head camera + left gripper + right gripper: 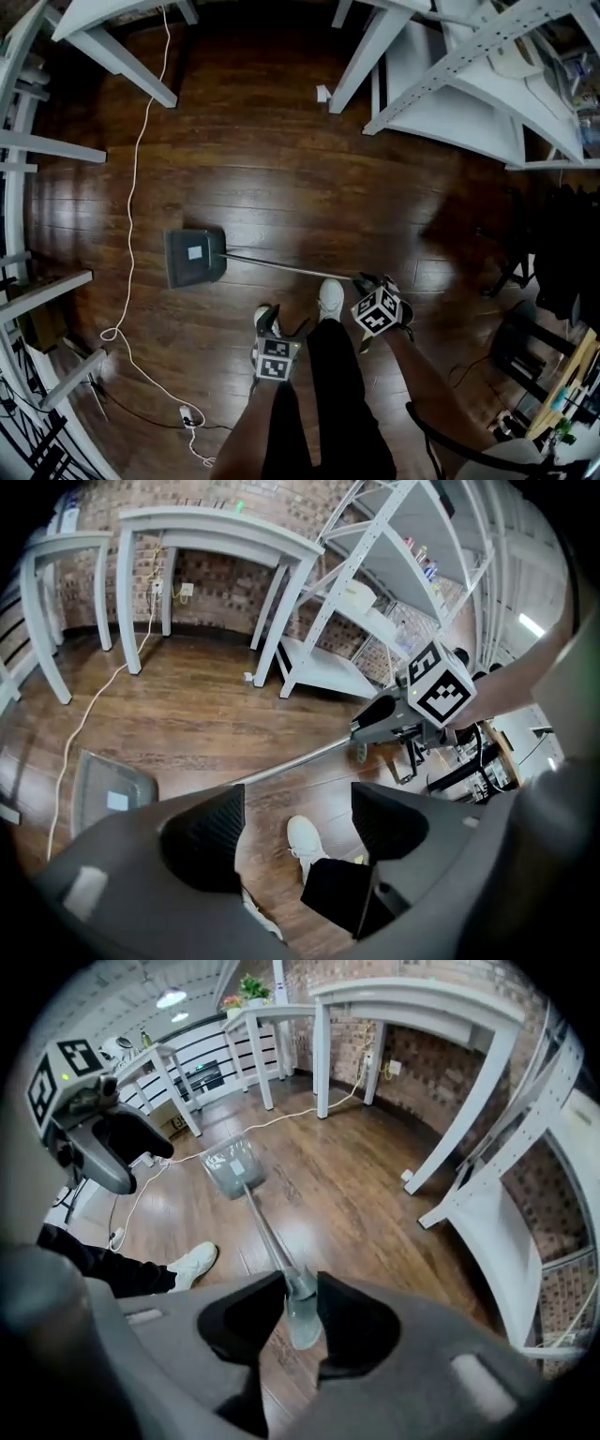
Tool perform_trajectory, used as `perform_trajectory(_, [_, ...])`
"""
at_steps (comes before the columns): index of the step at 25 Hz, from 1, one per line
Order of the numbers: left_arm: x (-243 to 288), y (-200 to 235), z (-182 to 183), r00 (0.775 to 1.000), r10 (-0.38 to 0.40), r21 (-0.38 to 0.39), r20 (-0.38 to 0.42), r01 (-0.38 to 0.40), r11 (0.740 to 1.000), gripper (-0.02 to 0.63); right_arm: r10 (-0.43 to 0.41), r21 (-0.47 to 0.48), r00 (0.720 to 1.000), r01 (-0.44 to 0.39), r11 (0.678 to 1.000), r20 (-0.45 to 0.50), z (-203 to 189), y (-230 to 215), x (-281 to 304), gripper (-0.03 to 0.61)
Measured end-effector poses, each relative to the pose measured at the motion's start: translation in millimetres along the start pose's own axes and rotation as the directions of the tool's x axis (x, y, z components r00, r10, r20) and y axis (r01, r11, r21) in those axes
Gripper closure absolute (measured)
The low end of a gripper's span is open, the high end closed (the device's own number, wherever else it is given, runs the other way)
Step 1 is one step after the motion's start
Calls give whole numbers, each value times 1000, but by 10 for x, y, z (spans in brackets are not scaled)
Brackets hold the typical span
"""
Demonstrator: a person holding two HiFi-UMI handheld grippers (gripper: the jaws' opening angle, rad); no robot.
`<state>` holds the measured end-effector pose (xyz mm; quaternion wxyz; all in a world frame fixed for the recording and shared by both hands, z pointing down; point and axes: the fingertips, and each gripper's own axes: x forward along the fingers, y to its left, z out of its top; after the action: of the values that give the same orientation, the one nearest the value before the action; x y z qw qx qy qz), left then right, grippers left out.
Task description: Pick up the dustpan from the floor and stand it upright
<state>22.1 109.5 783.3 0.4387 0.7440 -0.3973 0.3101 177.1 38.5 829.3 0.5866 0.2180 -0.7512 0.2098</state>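
In the head view, the dustpan (195,257) is seen on the wood floor (281,159) between white tables, its pan to the left. Its long handle (281,266) is run rightward to the right gripper (364,281), with a white shoe (330,298) just beside it.

In the left gripper view, the left gripper (297,822) is shown with jaws spread and nothing held between them.

In the right gripper view, the handle's end is pinched between the pressed-in jaws.

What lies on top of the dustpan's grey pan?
Only a small pale label shows on the dustpan. Whatever is beneath its pan on the wooden floor is covered.
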Motion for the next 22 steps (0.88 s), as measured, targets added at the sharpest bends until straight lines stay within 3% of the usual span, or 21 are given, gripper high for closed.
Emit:
perform_trajectory(4, [-523,4,607,990,35,-9,136,-34,999,238,-69,-48,998,70,996,8,493,-66,-682,480])
perform_trajectory(6, [-837,-8,734,982,52,-32,180,-47,998,238,-96,-58,995,97,994,9,638,36,-958,482])
perform_trajectory(14, [-2095,171,570,966,89,-123,244,-60,991,238,-164,-83,986,162,983,-10,935,709,-1700,482])
perform_trajectory(22, [-3035,439,446,920,137,-160,367,-83,984,238,-251,-139,968,247,959,-12,1257,915,-2045,485])
